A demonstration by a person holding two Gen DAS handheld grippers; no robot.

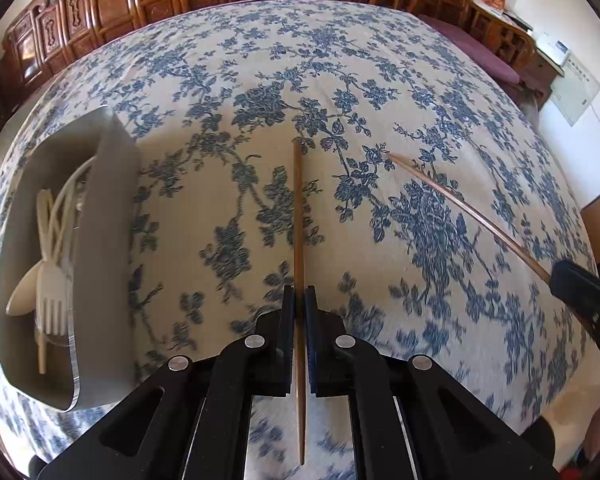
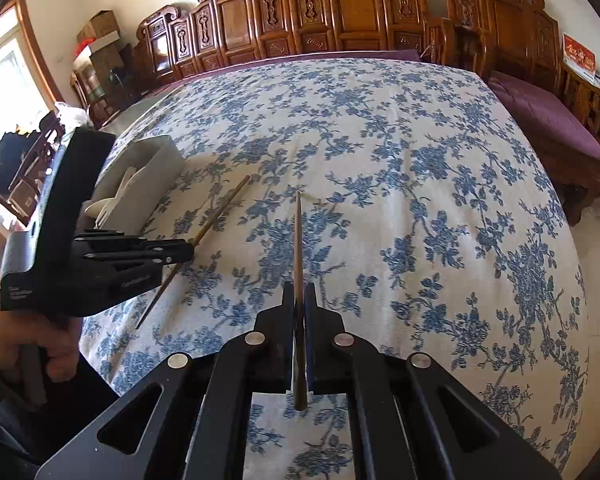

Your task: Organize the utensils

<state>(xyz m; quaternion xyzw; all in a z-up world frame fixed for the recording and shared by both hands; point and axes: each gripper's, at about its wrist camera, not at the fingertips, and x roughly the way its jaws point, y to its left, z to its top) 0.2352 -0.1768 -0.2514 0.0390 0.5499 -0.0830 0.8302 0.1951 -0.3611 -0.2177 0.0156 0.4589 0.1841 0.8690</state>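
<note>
I have one chopstick [image 1: 299, 216] pinched in my left gripper [image 1: 299, 300], its long axis running straight ahead along the fingers, blunt end pointing away over the floral cloth [image 1: 380, 80] on the desk. My right gripper [image 2: 299, 300] is closed on the second chopstick [image 2: 298, 240], which likewise points forward from the jaws. To the left sits the grey tray [image 1: 112, 208], holding a white fork [image 1: 52, 304] and spoon [image 1: 22, 296]. Carved wooden furniture [image 2: 340, 8] stands behind.

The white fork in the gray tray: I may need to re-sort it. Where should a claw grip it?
Grip the white fork by its handle, coming from above through the gray tray's open top; the walls block the sides, and a spoon crowds its tines.
</note>
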